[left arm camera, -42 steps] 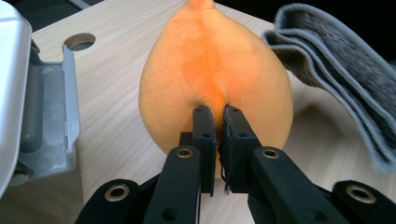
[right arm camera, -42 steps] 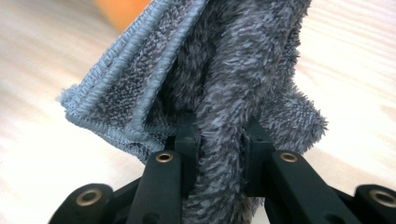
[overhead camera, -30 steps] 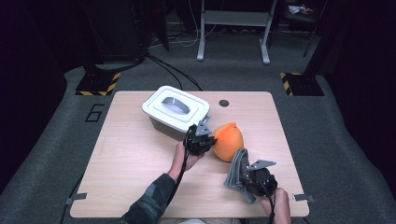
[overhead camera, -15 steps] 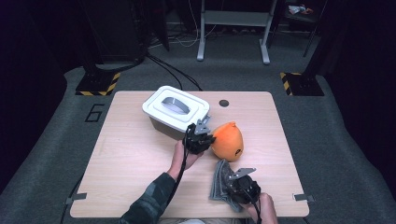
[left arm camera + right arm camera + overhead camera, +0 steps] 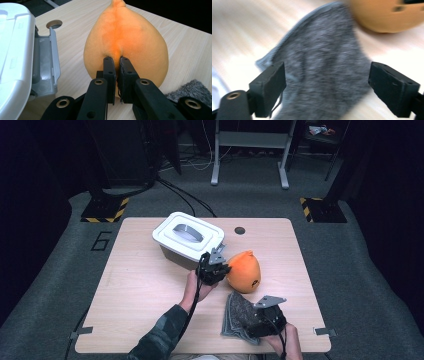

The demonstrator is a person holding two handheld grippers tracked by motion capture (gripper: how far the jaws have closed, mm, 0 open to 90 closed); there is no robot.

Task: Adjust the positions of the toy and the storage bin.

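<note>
At the centre of the high view, the left claw (image 5: 216,269) is clamped on a pinch of plush at the near face of an orange stuffed toy (image 5: 244,271); the left gripper view shows its black jaws nearly together with a fold of the orange fabric between them. The toy sits just right of centre on the pale wooden counter (image 5: 135,290), its pointed tip toward the top of the frame.

At lower right of the high view, the right claw (image 5: 260,322) has just been opening, and its jaws now stand wide apart over a grey fuzzy cloth (image 5: 239,315). In the blurred right gripper view the cloth (image 5: 324,75) lies between the jaws and appears to touch neither pad, though the left pad's edge is hard to read. The cloth rests flat on the counter just below the toy.

Left of the toy, touching or nearly so, stands a white lidded box (image 5: 186,239), at upper centre of the frame.
</note>
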